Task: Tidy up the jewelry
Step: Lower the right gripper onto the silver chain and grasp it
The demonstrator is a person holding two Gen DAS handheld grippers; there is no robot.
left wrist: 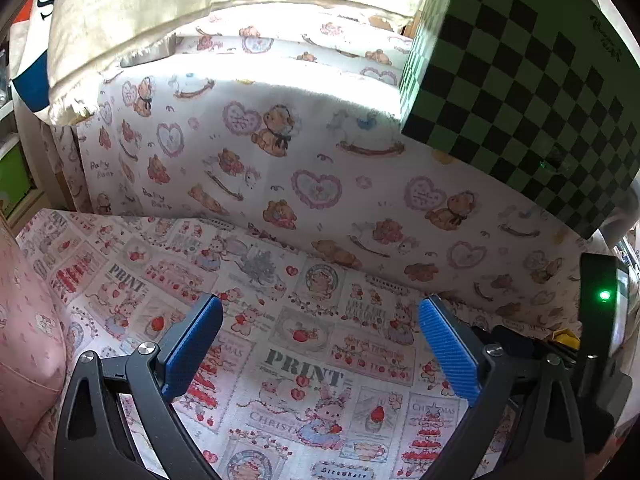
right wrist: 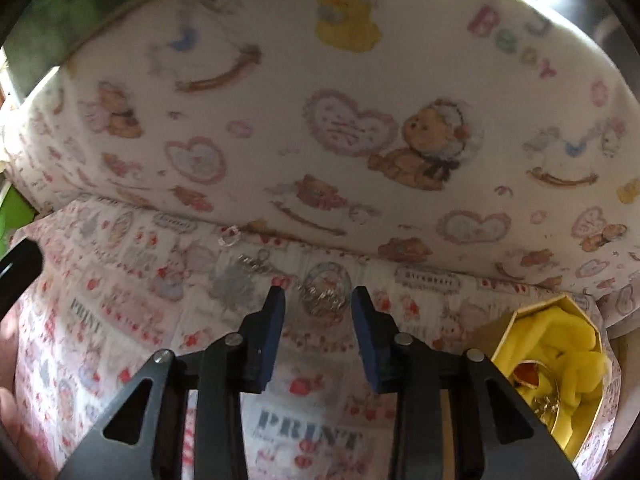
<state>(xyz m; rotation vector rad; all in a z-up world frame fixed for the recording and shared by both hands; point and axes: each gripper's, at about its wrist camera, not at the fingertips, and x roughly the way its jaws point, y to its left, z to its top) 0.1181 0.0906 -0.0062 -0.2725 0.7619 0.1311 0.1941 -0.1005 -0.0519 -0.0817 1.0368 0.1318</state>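
Observation:
In the right wrist view a silver chain bracelet (right wrist: 323,300) lies on the printed cloth (right wrist: 120,320), just beyond my right gripper (right wrist: 319,300), whose blue pads are open around it without touching. A second silver chain piece (right wrist: 258,261) and a small clear ring (right wrist: 229,237) lie farther back left. A gold hexagonal box (right wrist: 552,364) with yellow padding stands at right and holds an amber-stoned piece (right wrist: 527,374) and gold chain. My left gripper (left wrist: 320,312) is open and empty above the cloth (left wrist: 304,360); no jewelry shows in its view.
A bear-print covered cushion or mattress edge (left wrist: 320,168) (right wrist: 360,140) rises behind the cloth. A green checkered box (left wrist: 520,80) sits at upper right in the left view. A pink cushion (left wrist: 24,320) is at left. A black device with a green light (left wrist: 604,308) is at right.

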